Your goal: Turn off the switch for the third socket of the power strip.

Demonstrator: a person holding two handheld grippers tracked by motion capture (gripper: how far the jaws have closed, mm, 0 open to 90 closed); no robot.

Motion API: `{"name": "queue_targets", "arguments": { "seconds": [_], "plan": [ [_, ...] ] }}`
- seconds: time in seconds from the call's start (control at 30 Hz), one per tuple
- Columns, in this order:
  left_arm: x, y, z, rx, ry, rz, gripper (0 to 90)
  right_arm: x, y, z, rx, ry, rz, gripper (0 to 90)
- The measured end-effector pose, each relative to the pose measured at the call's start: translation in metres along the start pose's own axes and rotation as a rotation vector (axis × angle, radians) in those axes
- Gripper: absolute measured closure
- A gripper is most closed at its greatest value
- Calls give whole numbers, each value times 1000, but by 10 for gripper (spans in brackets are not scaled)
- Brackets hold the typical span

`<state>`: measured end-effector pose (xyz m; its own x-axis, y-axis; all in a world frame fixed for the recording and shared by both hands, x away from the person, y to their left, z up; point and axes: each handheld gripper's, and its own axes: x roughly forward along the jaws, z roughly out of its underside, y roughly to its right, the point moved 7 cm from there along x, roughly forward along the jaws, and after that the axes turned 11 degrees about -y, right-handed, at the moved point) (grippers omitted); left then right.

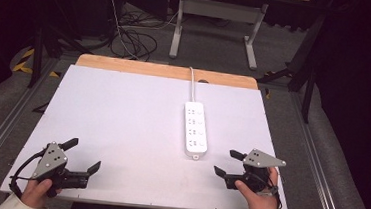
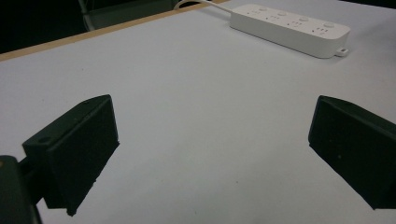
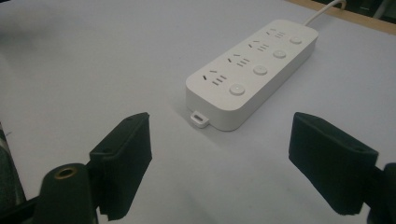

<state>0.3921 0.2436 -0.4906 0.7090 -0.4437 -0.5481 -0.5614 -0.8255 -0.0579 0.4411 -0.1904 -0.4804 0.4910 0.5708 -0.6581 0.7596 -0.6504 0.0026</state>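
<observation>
White power strip (image 1: 195, 129) lies flat on the white table top (image 1: 121, 129), right of the middle, its four sockets and four round buttons facing up and its cord (image 1: 192, 82) running off over the far wooden edge. Near its closest end, just to the right, I hold my right gripper (image 1: 228, 163) low over the table with its jaws spread wide and nothing between them. My left gripper (image 1: 83, 154) sits well apart at the near left corner, its jaws likewise wide apart and empty.
</observation>
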Motion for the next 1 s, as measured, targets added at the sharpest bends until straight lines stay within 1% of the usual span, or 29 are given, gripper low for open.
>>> {"name": "queue_targets", "arguments": {
  "seconds": [0.17, 0.27, 0.4, 0.63, 0.73, 0.87, 1.0],
  "plan": [
    [0, 0, 0, 1, 0, 3, 21, 4, -3, 11, 5, 25, -2, 220],
    [0, 0, 0, 2, 0, 4, 22, 8, -4, 19, 5, 9, 8, 234],
    [0, 0, 0, 2, 0, 4, 22, 11, -3, 28, 24, -17, 23, 243],
    [0, 0, 0, 4, 1, 4, 21, 16, -3, 40, 53, -21, 13, 243],
    [0, 0, 0, 11, -2, 2, 22, 17, -3, 44, 69, -28, 8, 244],
    [0, 0, 0, 12, -2, 3, 22, 20, -4, 50, 66, -52, 12, 246],
    [1, 0, 0, 7, -2, 4, 22, 18, -5, 54, 65, -55, 19, 246]
  ]
}}
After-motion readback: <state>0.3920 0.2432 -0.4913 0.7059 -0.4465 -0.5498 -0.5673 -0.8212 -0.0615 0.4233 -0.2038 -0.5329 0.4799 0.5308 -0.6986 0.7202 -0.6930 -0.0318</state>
